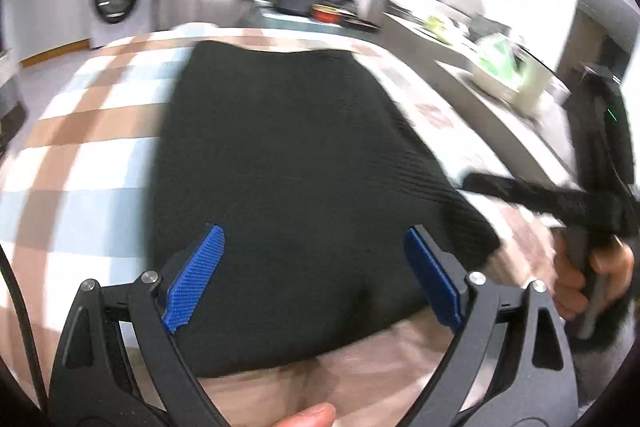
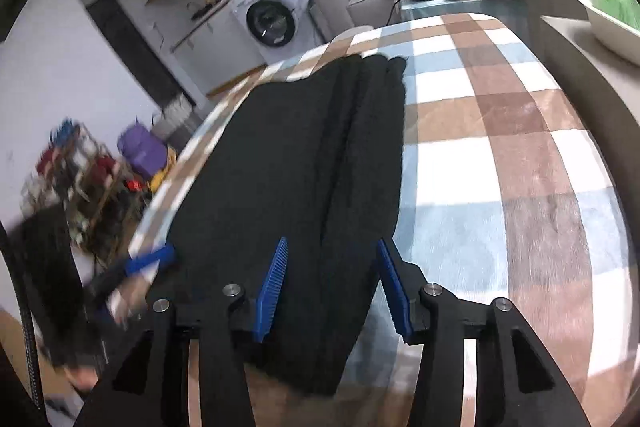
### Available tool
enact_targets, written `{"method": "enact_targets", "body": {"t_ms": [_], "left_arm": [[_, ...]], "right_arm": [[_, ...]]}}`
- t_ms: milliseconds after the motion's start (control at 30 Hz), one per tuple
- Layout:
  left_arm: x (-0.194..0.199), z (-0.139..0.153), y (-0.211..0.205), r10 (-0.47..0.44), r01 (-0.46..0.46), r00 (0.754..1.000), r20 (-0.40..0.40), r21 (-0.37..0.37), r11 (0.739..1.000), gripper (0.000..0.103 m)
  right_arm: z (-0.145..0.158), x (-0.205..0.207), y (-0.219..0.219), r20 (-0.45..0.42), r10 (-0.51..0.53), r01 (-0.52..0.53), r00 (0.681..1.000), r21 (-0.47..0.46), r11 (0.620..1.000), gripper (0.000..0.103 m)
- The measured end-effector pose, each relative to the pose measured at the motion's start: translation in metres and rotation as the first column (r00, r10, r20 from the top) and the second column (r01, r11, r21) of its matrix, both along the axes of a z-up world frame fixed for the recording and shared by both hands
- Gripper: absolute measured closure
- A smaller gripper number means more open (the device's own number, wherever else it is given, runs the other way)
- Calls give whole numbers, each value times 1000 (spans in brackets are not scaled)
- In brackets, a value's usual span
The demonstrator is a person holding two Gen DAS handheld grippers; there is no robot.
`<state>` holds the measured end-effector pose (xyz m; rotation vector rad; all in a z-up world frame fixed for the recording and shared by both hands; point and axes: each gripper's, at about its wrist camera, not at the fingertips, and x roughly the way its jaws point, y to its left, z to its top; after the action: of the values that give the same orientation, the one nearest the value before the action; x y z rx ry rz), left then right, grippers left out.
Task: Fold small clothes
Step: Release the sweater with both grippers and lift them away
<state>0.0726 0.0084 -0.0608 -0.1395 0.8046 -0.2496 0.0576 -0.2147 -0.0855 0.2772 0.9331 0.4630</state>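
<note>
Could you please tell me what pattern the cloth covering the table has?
The tablecloth is checked in brown, light blue and white; it shows best in the right wrist view.

Pretty bright daylight overall, blown-out glare around 1 o'clock in the left view. Both fisheyes bend hard at the rims, black vignette corners. Left's motion-smeared; right's sharper, blurry toward 8 o'clock.

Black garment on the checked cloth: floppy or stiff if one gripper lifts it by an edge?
Likely floppy: the garment lies flat in soft lengthwise folds. Its ribbed knit probably grips the pads rather than slipping. A push would likely bunch it on the checked cloth.
</note>
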Motion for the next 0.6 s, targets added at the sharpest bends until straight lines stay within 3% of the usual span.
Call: {"method": "enact_targets", "body": {"t_ms": [167, 367, 400, 433, 600], "left_arm": [[1, -8, 49, 120, -118, 993, -18, 55, 991, 12], [-6, -26, 70, 137, -134, 988, -65, 55, 989, 13], [-6, -29, 68, 124, -120, 990, -70, 48, 992, 24], [-3, -32, 62, 106, -103, 991, -79, 42, 994, 42], [10, -39, 46, 67, -62, 994, -83, 60, 996, 64]], "right_arm": [[-3, -24, 17, -5, 24, -24, 1000, -98, 995, 50], [-18, -38, 30, -33, 47, -51, 998, -131, 990, 50], [-19, -38, 31, -31, 47, -51, 998, -134, 990, 53], [-21, -39, 32, -25, 47, -50, 999, -137, 989, 54], [-23, -32, 35, -6, 37, -37, 999, -126, 991, 75]]}}
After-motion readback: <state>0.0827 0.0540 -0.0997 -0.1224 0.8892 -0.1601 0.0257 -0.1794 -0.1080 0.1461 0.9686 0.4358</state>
